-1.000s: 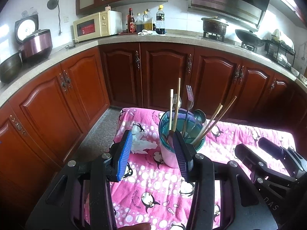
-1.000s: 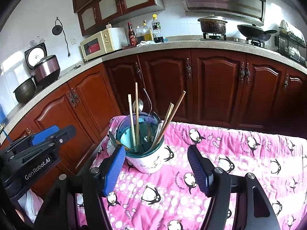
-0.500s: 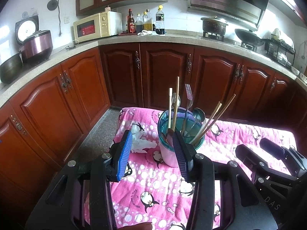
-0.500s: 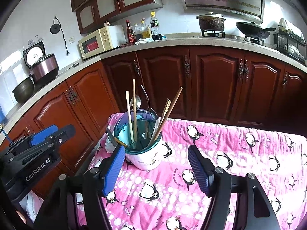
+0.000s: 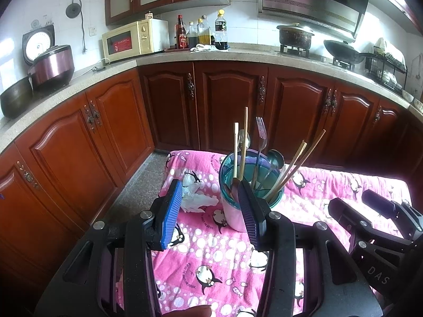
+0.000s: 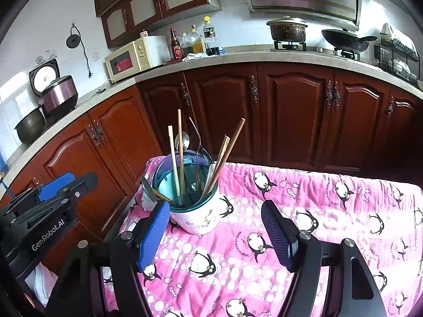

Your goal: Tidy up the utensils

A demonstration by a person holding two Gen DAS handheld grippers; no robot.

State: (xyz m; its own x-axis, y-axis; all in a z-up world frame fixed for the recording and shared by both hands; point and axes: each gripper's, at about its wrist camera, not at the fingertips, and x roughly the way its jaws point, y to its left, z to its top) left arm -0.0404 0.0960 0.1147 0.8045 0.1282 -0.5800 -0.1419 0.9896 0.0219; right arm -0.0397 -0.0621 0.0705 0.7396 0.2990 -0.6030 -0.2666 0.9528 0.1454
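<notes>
A white utensil holder (image 5: 234, 215) with a teal insert stands on the pink penguin cloth (image 5: 211, 253). In it stand wooden chopsticks (image 5: 296, 163), a fork (image 5: 261, 129) and spoons (image 5: 275, 155). My left gripper (image 5: 210, 212) hovers open just short of the holder. Its right pad (image 5: 249, 219) overlaps the holder's near side, and only cloth and tissue show in the gap. In the right wrist view the holder (image 6: 197, 218) sits just beyond my open right gripper (image 6: 215, 233), slightly left of its middle, with chopsticks (image 6: 180, 148) sticking up. Neither gripper holds anything.
A crumpled white tissue (image 5: 197, 199) lies on the cloth left of the holder. Dark red cabinets (image 5: 227, 100) and a counter with a microwave (image 5: 134, 39) run behind. The right gripper body (image 5: 370, 222) sits to the right; the left gripper body (image 6: 50, 198) shows at far left.
</notes>
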